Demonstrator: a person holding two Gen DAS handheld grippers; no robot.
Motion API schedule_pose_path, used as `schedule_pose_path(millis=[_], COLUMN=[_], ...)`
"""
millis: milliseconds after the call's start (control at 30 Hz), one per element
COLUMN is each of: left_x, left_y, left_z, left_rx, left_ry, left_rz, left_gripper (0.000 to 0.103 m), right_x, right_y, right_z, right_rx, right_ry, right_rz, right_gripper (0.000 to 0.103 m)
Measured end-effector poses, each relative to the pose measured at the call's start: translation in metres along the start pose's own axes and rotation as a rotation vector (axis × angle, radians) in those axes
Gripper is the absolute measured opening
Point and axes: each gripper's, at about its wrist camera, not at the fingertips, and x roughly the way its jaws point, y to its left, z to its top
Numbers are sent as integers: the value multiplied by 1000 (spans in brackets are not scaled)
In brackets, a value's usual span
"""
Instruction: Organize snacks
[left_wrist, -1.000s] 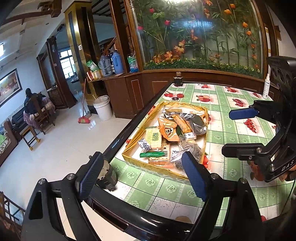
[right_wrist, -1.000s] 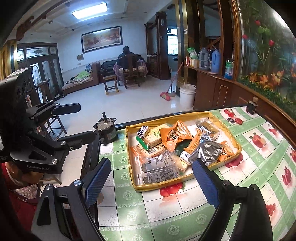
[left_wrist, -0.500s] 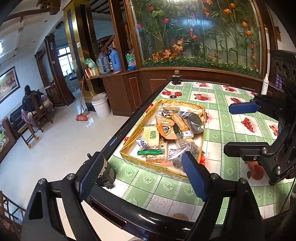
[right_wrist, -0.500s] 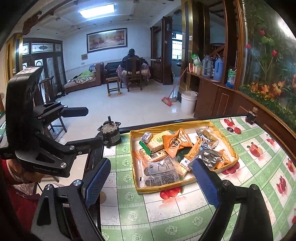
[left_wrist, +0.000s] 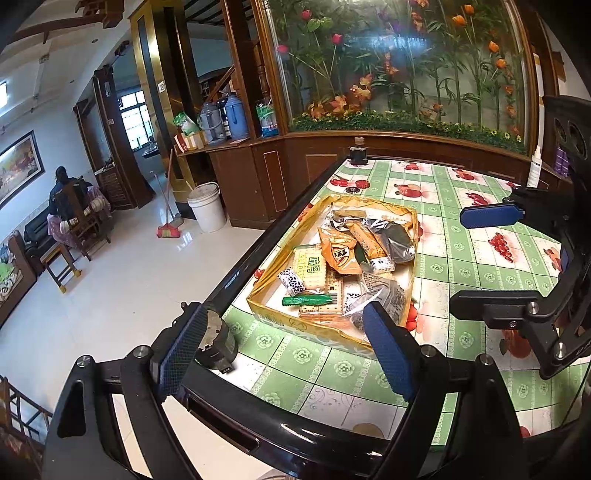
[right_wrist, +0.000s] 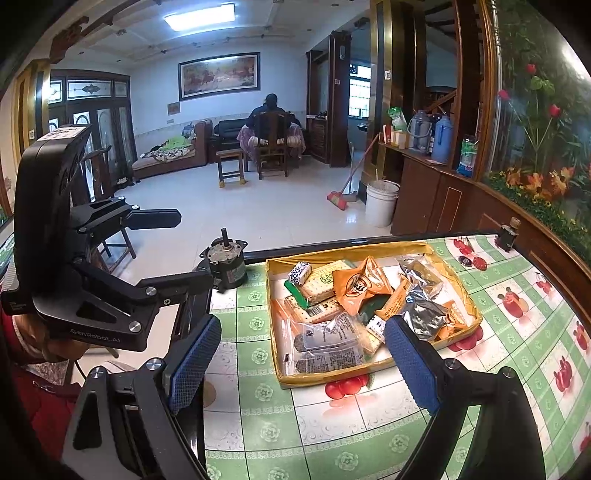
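Observation:
A shallow yellow cardboard tray (left_wrist: 269, 315) (right_wrist: 325, 379) sits on the green tablecloth near the table's edge. It holds several snack packs: an orange bag (left_wrist: 338, 251) (right_wrist: 360, 284), silver foil packs (left_wrist: 393, 240) (right_wrist: 423, 314), cracker packs (left_wrist: 310, 267) (right_wrist: 321, 277), a green bar (left_wrist: 304, 300) and a clear zip bag (right_wrist: 321, 347). My left gripper (left_wrist: 284, 350) is open and empty, short of the tray. My right gripper (right_wrist: 303, 358) is open and empty, also short of the tray. Each gripper shows in the other's view (left_wrist: 491, 254) (right_wrist: 173, 247).
A small motor (left_wrist: 218, 338) (right_wrist: 225, 267) stands on the table corner beside the tray. A dark bottle (left_wrist: 357, 151) (right_wrist: 508, 234) stands at the far table edge. A spray bottle (left_wrist: 533, 168) stands far right. The table's black rim (left_wrist: 258, 254) drops to the tiled floor.
Both grippers have pulled back a little from the tray, which looks smaller and farther. Both stay open. The snacks have not moved.

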Motion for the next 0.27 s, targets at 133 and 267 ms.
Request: schedule_pose_path(millis=[133, 267], left_x=[1, 0], left_y=[1, 2], left_z=[-1, -1], left_rx=[0, 1], left_ry=[-5, -6], left_rz=[13, 4], left_gripper=[87, 87], right_x=[1, 4], right_y=[2, 3], right_z=[1, 1], right_rx=[-4, -8], right_ry=[1, 3], right_rz=[10, 16], right_gripper=[91, 91])
